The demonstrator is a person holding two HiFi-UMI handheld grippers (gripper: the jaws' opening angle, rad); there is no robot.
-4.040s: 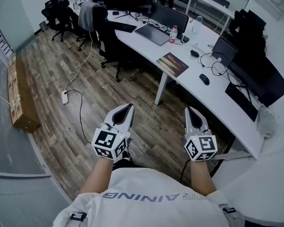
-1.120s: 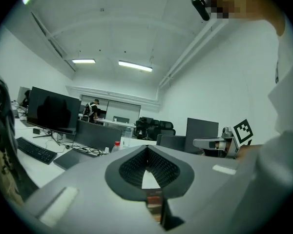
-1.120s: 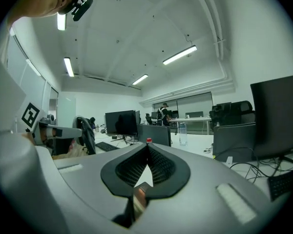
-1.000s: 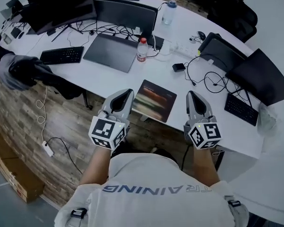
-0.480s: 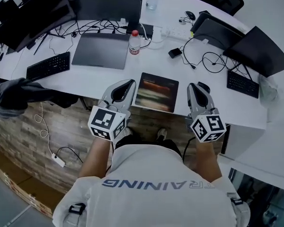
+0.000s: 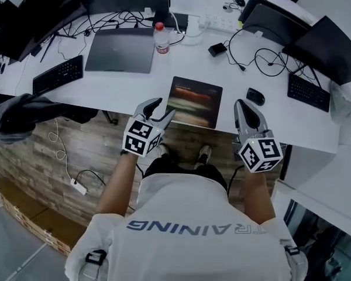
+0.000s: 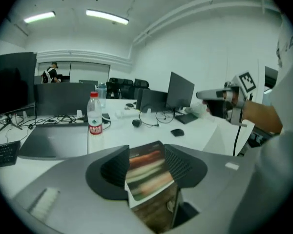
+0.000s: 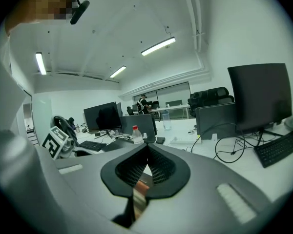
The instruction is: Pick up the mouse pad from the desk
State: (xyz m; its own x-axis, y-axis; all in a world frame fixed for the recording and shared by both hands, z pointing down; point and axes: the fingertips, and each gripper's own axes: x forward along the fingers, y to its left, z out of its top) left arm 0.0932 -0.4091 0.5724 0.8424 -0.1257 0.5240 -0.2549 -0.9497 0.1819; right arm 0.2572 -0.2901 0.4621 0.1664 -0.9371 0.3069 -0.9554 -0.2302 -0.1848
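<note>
In the head view, one mouse pad (image 6: 194,101) lies flat on the white bench (image 6: 120,92), its near side close to the bench's front edge. One black mouse (image 6: 255,96) sits just beside it at 3 o'clock, and one red-capped bottle (image 6: 161,38) stands at its 11 o'clock. There are two keyboards: one (image 6: 57,75) far off at 9 o'clock, the other (image 6: 308,91) at 3 o'clock beyond the mouse. Bare bench lies open between the pad and the left keyboard. The left gripper (image 6: 166,106) is at the pad's near left corner, about 8 o'clock, its fingers opening without pressing on anything. The right gripper (image 6: 244,105) hangs over the front edge at the pad's 4 o'clock, near the mouse. Each gripper carries one cube of black-and-white squares. Mirrored letters on the shirt back read in part "AINING".

In the left gripper view, the pad's blurred striped surface and its near corner show in the gap between the two spread fingers (image 7: 115,169), with wooden floor below the bench edge. The bottle's red label is too small to read.

In the right gripper view, the fingers (image 8: 129,172) are closed together and hold nothing. Only a thin slit shows between them, with a sliver of orange-brown in it, and the bottle stands at 12 o'clock above the tips.
</note>
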